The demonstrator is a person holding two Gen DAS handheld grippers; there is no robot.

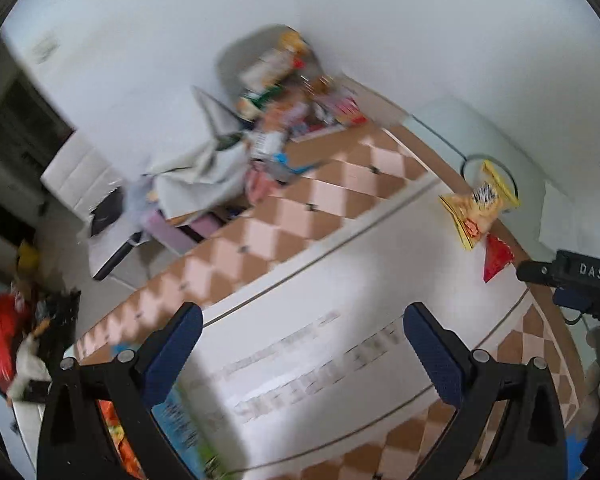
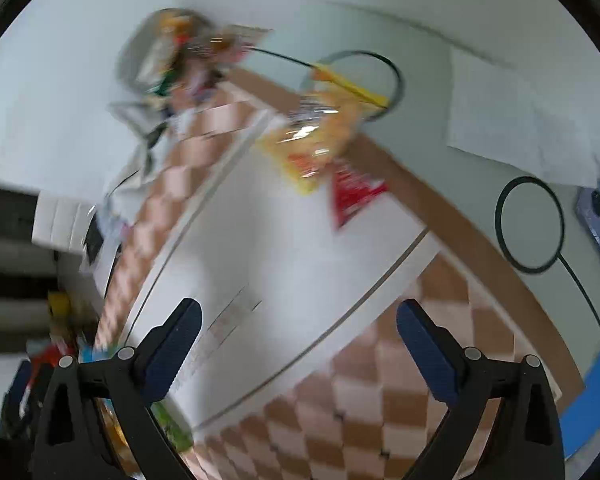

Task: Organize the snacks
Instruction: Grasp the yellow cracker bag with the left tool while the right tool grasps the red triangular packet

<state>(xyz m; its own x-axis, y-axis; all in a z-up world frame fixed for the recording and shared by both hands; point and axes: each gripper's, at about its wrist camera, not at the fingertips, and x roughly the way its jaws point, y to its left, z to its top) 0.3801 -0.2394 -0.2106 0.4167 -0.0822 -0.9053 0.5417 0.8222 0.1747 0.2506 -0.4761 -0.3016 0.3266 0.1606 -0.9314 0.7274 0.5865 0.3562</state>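
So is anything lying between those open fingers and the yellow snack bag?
Nothing visible. Only bare white cloth lies between the right gripper and the yellow snack bag; a red packet sits just beside the bag.

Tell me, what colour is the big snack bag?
Yellow snack bag, seen best in the left wrist view.

Legible text, left wrist view:
- "DAS", white letters on a black device [image 1: 584, 276], to the right of the left gripper [image 1: 302, 354] and ahead of it.
- Large upside-down dark lettering on the white mat panel [image 1: 320, 280] between the fingers: motion-blurred, unreadable.
- Yellow snack bag [image 1: 478, 204], ahead and right: print too blurred.

Right wrist view: nothing legible.
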